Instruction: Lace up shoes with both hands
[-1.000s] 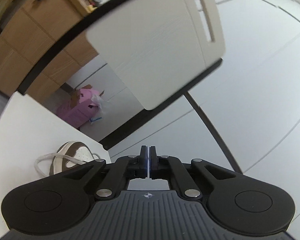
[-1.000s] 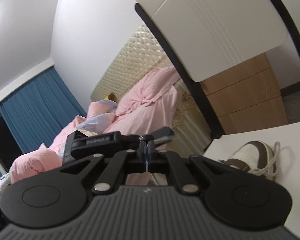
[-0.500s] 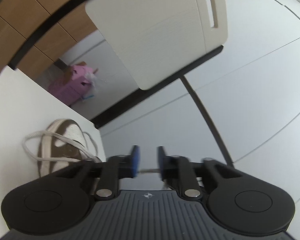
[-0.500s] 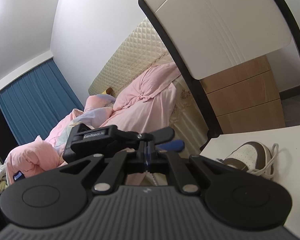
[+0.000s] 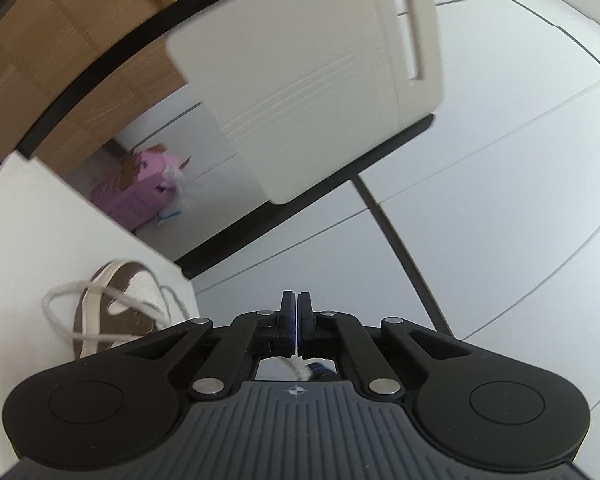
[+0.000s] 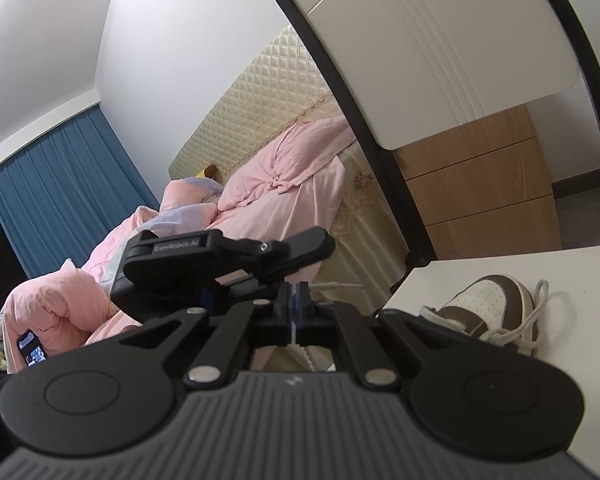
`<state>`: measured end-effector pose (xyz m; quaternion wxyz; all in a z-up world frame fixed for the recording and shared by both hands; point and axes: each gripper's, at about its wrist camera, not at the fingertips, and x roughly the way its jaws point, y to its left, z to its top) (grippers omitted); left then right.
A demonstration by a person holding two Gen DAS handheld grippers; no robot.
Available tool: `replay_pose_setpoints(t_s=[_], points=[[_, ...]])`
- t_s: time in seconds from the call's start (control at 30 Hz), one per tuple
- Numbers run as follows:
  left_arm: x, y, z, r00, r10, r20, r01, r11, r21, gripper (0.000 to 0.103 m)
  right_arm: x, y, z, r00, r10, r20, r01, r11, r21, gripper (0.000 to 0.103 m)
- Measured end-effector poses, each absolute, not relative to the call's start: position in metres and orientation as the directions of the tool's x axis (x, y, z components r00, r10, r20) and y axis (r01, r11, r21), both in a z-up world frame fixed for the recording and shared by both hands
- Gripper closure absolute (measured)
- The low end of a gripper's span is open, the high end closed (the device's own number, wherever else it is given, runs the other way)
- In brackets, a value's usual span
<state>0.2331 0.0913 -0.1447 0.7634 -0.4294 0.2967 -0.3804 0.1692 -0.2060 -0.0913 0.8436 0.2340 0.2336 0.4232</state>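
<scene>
A brown and white sneaker (image 5: 115, 316) lies near the corner of a white table (image 5: 27, 240), with cream lace loops around it. It also shows in the right wrist view (image 6: 496, 308). My left gripper (image 5: 296, 300) is shut, off the table's corner to the right of the shoe; a piece of cream lace (image 5: 297, 370) shows just behind its jaws. My right gripper (image 6: 295, 292) is shut on a white lace (image 6: 336, 287) that runs right toward the shoe. The left gripper's body (image 6: 219, 260) is close in front of my right gripper.
A white chair back (image 5: 320, 80) on a black frame stands beyond the table. A wooden drawer unit (image 6: 484, 200), a bed with pink bedding (image 6: 279, 200), blue curtains (image 6: 59, 184) and a pink box (image 5: 135, 196) on the floor lie around.
My left gripper opened half a second ago and is now shut again, with lace behind its jaws. It has shifted closer in front of my right gripper, which stayed shut.
</scene>
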Motion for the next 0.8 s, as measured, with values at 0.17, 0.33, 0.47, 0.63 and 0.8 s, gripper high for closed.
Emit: replay_pose_setpoints(t_s=[0.17, 0.33, 0.47, 0.63, 0.8], points=[[0.24, 0.092, -0.154, 0.502, -0.851, -0.152, 0.259, 0.317, -0.912, 0.052, 0.163, -0.206, -0.084, 0.573, 0.796, -0.193, -0.62, 0.576, 0.532, 0.101], [0.244, 0.094, -0.163, 0.479, -0.87, -0.118, 0.221, 0.25, -0.943, 0.031, 0.155, -0.195, -0.079, 0.573, 0.792, -0.211, -0.667, 0.6, 0.442, 0.101], [0.252, 0.089, -0.177, 0.424, -0.892, -0.159, 0.146, 0.241, -0.96, 0.033, 0.152, -0.187, -0.079, 0.559, 0.797, -0.228, -0.69, 0.599, 0.406, 0.101], [0.254, 0.089, -0.183, 0.401, -0.908, -0.118, 0.124, 0.181, -0.976, 0.059, 0.153, -0.182, -0.081, 0.546, 0.801, -0.244, -0.698, 0.596, 0.396, 0.101], [0.25, 0.095, -0.174, 0.433, -0.897, -0.091, 0.174, 0.183, -0.968, 0.095, 0.155, -0.182, -0.084, 0.552, 0.793, -0.258, -0.691, 0.608, 0.392, 0.101]])
